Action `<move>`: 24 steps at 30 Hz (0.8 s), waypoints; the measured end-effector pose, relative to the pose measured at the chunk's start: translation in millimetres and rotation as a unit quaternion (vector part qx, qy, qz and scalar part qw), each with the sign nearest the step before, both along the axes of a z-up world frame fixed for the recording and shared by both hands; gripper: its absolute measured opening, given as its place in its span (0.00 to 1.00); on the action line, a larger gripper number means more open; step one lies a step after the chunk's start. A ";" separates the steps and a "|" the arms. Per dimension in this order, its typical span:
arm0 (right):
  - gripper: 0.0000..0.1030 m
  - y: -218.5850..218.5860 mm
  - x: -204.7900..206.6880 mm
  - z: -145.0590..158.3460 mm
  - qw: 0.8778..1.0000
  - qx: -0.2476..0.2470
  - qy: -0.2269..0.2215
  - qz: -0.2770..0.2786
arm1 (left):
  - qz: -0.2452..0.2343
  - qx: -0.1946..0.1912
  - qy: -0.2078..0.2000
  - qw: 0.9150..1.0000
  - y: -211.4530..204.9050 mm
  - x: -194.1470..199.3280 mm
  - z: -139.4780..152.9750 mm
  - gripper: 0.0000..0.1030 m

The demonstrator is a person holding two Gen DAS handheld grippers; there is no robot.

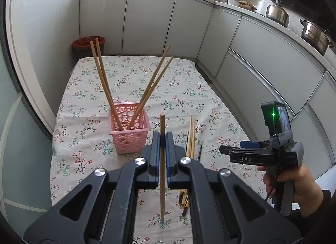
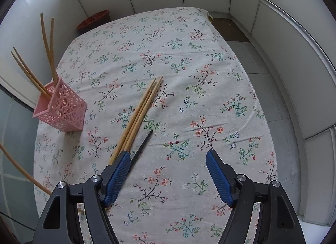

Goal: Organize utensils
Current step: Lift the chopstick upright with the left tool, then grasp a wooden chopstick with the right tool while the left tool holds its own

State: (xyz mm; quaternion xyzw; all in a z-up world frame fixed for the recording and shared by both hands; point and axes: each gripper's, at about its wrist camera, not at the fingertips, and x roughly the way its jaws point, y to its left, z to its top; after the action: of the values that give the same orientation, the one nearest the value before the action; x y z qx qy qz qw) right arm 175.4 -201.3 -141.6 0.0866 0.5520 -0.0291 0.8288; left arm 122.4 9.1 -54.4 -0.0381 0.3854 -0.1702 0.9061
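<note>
Left gripper (image 1: 162, 139) clamped on single chopstick (image 1: 162, 181), upright, near pink basket (image 1: 130, 136) holding four more. Right gripper (image 2: 167, 172) wide, empty, over loose chopsticks (image 2: 138, 118) on floral cloth (image 2: 210, 75) beside black stick (image 2: 142, 147) (unidentifiable). Chopstick likely light, stiff, smooth; mid-shaft pinch suits, though may pivot or slip.

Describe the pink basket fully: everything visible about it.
The pink basket is a small square holder, plastic by the look, its walls pierced with round holes under a solid rim. It stands upright on the floral tablecloth, untouched by either gripper. Four wooden chopsticks stand in it, two leaning left and two right in the left wrist view.
</note>
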 end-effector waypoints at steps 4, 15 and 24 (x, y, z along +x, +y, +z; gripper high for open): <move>0.74 8.0 15.3 -13.1 1.000 0.002 0.016 0.006 | 0.006 -0.010 -0.003 1.000 11.3 2.2 1.2 0.05; 0.42 7.5 60.3 -19.6 0.998 0.056 0.007 -0.038 | 0.021 -0.022 -0.006 1.000 30.7 3.4 4.4 0.05; 0.22 -4.1 88.2 -50.3 0.995 0.086 0.014 -0.051 | 0.021 -0.020 -0.004 1.000 34.9 8.1 2.1 0.05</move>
State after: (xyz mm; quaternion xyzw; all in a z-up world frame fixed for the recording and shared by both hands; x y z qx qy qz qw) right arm 263.5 -205.4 -191.9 0.1852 0.5588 -0.0246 0.8080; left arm 130.5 44.0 -52.3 -0.0636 0.3776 -0.1588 0.9100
